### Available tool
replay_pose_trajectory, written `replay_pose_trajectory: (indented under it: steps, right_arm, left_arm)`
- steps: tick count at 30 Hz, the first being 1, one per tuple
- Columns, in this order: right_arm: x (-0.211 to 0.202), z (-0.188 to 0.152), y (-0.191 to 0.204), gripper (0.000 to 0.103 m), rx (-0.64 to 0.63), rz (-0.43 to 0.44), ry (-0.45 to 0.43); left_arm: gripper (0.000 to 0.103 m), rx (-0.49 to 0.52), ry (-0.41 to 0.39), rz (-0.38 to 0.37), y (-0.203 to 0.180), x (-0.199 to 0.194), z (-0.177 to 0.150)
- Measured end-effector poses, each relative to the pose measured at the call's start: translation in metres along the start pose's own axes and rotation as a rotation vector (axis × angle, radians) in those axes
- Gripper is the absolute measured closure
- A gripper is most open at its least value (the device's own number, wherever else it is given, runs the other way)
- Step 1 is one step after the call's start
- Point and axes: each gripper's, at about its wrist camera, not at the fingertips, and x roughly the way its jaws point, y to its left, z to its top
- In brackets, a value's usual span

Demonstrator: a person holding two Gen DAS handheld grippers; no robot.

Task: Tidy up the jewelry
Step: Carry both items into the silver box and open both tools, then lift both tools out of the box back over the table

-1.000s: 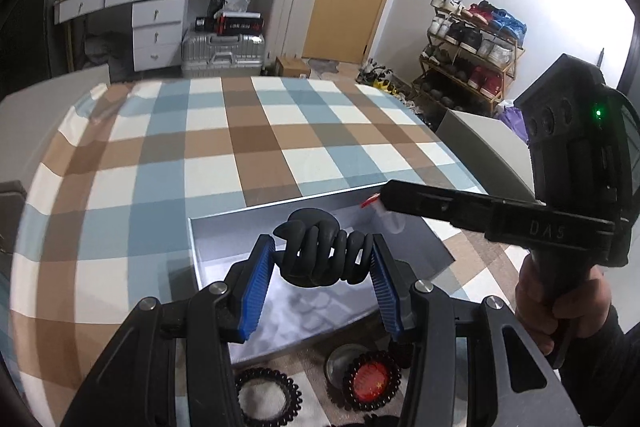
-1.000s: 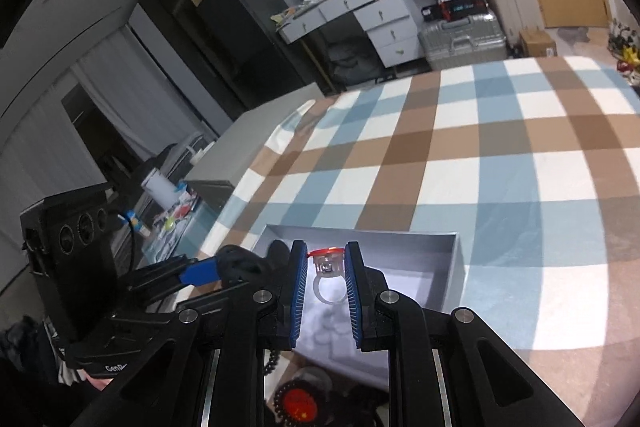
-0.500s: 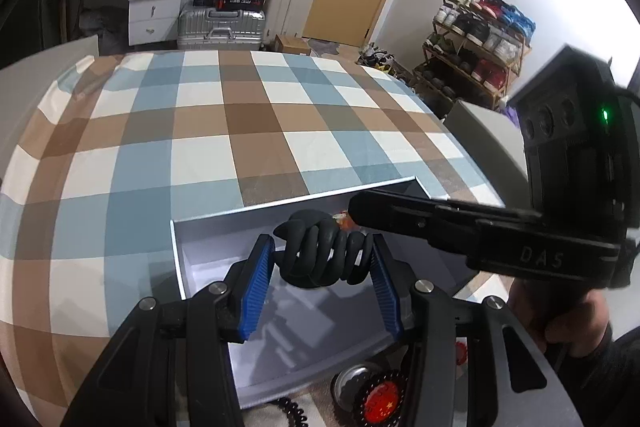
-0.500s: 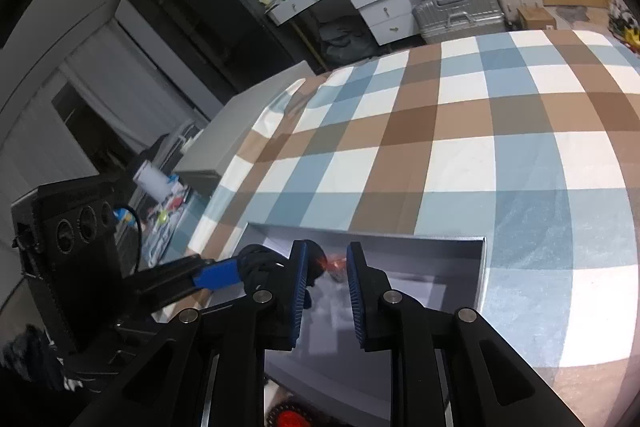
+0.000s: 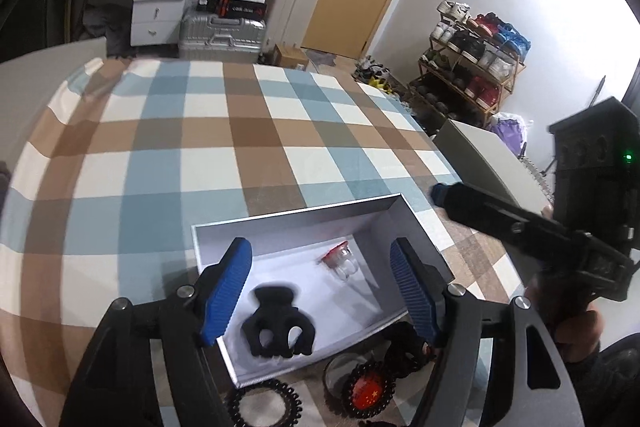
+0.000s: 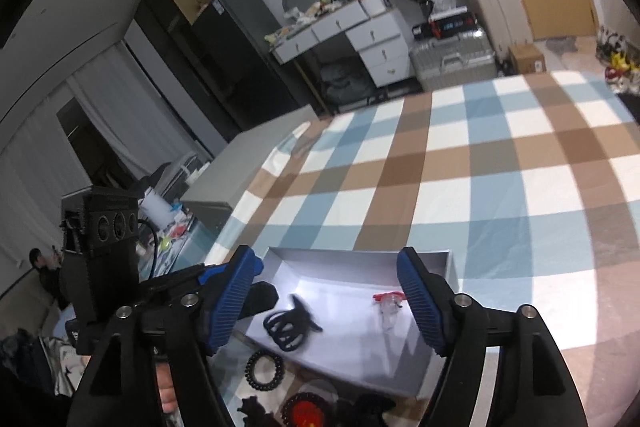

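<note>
On the table (image 5: 168, 147), which is covered with a blue, brown and white checked cloth, stands a shallow white box (image 5: 424, 223) with its top open. A black hair clip (image 5: 278, 327) lies on the floor of the box toward its near left part; in the right wrist view it is blurred (image 6: 290, 325). A clear ring with a red top (image 5: 340, 261) lies on its side further right in the same box, apart from the clip (image 6: 388, 303).

The left claw (image 5: 320, 291) hangs over the box with its blue fingers (image 5: 228, 291) wide apart and opening; the hair clip lies below and between them, touched by neither. The right claw (image 6: 328, 299) also has its jaws apart and opening, with nothing pressed between them; the ring sits just inside its right finger (image 6: 420, 303), below it on the box floor.

In front of the box, on the cloth, lie a black coiled hair tie (image 5: 262, 405), a round red badge with yellow stars (image 5: 368, 389) and some dark pieces too blurred to name.
</note>
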Motion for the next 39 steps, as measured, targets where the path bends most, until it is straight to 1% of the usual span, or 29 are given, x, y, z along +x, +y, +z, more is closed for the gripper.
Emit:
replay_pose_trajectory:
  steps: [5, 7, 10, 13, 14, 15, 16, 18, 22, 26, 30, 33, 37, 39]
  right_arm:
    - [-0.030, -0.008, 0.010, 0.016, -0.043, -0.062, -0.074]
    - [-0.039, -0.013, 0.013, 0.014, -0.058, -0.081, -0.101]
    - [-0.051, -0.022, 0.019, 0.011, -0.100, -0.120, -0.141]
    - [-0.062, -0.034, 0.027, 0.005, -0.143, -0.150, -0.183]
    - [-0.065, -0.038, 0.031, 0.003, -0.161, -0.163, -0.198]
    - [-0.068, -0.041, 0.032, 0.002, -0.171, -0.170, -0.206]
    - [-0.070, -0.045, 0.035, 0.000, -0.184, -0.180, -0.215]
    - [-0.073, -0.051, 0.039, 0.000, -0.204, -0.193, -0.231]
    - [-0.076, -0.062, 0.045, 0.000, -0.230, -0.207, -0.239]
    - [-0.077, -0.077, 0.050, 0.000, -0.257, -0.217, -0.253]
    - [-0.074, -0.090, 0.053, 0.000, -0.265, -0.216, -0.229]
    - [-0.068, -0.099, 0.053, 0.000, -0.255, -0.211, -0.194]
    - [-0.067, -0.108, 0.048, 0.000, -0.229, -0.211, -0.180]
    - [-0.067, -0.113, 0.047, 0.000, -0.226, -0.228, -0.178]
  left_arm:
    - [0.035, -0.009, -0.062, 0.069, 0.006, -0.019, -0.008]
    - [0.035, -0.028, -0.087, 0.112, 0.012, -0.028, -0.014]
    - [0.035, -0.063, -0.118, 0.153, 0.023, -0.040, -0.022]
    - [0.031, -0.074, -0.144, 0.217, 0.029, -0.048, -0.030]
    - [0.027, -0.079, -0.151, 0.229, 0.031, -0.051, -0.034]
    - [0.023, -0.087, -0.156, 0.236, 0.032, -0.053, -0.037]
    - [0.023, -0.094, -0.160, 0.240, 0.033, -0.054, -0.040]
    - [0.022, -0.104, -0.160, 0.244, 0.036, -0.056, -0.046]
    - [0.022, -0.114, -0.140, 0.272, 0.037, -0.054, -0.057]
    - [0.022, -0.124, -0.118, 0.256, 0.037, -0.053, -0.071]
    - [0.022, -0.101, -0.042, 0.219, 0.033, -0.039, -0.083]
    - [0.022, -0.096, 0.003, 0.218, 0.031, -0.030, -0.089]
    - [0.022, -0.092, 0.058, 0.215, 0.030, -0.018, -0.096]
    - [0.022, -0.090, 0.091, 0.215, 0.030, -0.012, -0.097]
